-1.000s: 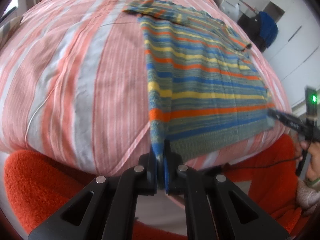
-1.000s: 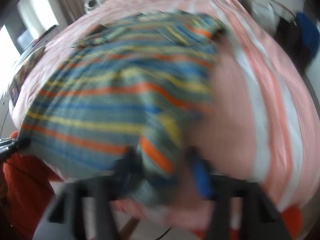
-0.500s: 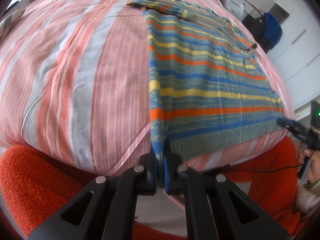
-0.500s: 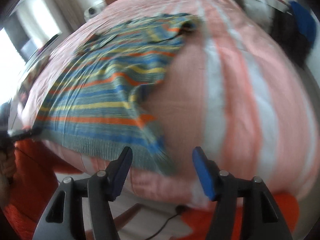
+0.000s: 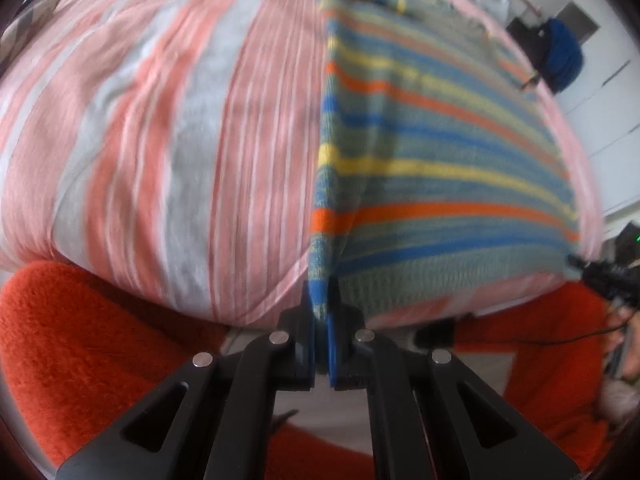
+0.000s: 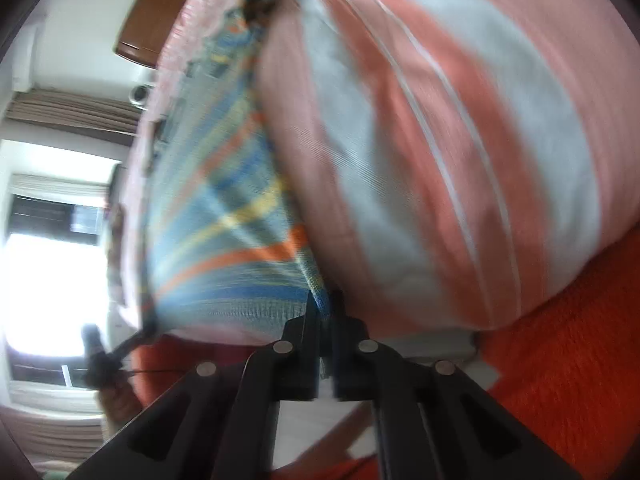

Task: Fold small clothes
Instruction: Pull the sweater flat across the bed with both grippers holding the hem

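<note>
A small knitted sweater (image 5: 432, 152) with blue, yellow, orange and grey-green stripes lies flat on a pink-and-white striped bed (image 5: 168, 128). My left gripper (image 5: 322, 312) is shut on the sweater's near left hem corner at the bed's front edge. In the right wrist view the sweater (image 6: 224, 216) runs away to the upper left, and my right gripper (image 6: 325, 312) is shut on its near right hem corner. That same right gripper (image 5: 588, 270) shows as a dark tip at the hem's far right end in the left wrist view.
An orange fleece blanket (image 5: 80, 344) hangs below the bed's front edge on both sides (image 6: 568, 360). A dark blue bag (image 5: 560, 56) stands by white cabinets at the back right. A bright window (image 6: 52, 288) and a wooden headboard (image 6: 160, 20) appear in the right wrist view.
My right gripper was open over the right hem corner; it has rolled, dropped to the bed's edge and shut on that corner. The left gripper sank a little, still clamped on its corner.
</note>
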Motion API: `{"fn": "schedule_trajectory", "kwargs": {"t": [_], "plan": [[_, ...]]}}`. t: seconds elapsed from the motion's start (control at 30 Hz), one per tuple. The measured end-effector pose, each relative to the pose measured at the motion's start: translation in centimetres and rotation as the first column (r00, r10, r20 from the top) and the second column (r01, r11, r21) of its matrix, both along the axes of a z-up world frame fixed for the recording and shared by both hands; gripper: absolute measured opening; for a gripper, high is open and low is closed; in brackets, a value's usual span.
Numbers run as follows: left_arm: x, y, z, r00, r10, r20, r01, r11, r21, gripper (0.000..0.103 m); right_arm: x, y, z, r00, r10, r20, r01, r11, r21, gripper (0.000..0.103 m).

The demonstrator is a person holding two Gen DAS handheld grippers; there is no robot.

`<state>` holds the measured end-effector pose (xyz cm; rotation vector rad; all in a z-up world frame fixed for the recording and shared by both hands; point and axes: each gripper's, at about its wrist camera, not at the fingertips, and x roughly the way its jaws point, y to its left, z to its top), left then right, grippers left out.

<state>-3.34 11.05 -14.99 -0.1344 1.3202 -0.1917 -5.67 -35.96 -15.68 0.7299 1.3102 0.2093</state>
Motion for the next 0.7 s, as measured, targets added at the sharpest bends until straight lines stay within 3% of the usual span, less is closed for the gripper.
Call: {"fn": "schedule_trajectory", "kwargs": {"t": [0.13,0.33,0.43,0.53,0.7], "plan": [[0.2,-0.3,0.2,1.0,0.01,0.0,-0.01,1.0,0.017,0.002,0.8,1.3,0.3,1.0,0.009,0.004,-0.009,0.998,-0.059,0.003],[-0.1,-0.1,2.9,0.999,0.008,0.038,-0.008,1.0,-0.002,0.002,-0.1,3.4,4.1,0.998,0.034,0.049,-0.029,0.994,-0.103,0.003],[0.8,-1.4,1.2,1.0,-0.012,0.029,0.009,0.996,0.09,0.002,0.5,3.7,4.1,0.997,0.064,0.047,-0.056,0.986,-0.157,0.003],[2.5,-3.0,-1.4,1.0,-0.018,0.006,0.017,0.986,0.168,0.002,1.4,4.2,1.6,0.999,0.053,0.011,-0.051,0.984,-0.173,0.003],[3.4,-4.3,-1.8,0.999,-0.031,0.037,0.022,0.971,0.24,0.004,1.5,3.6,0.6,1.0,0.018,0.015,-0.016,0.988,-0.157,0.003]]}}
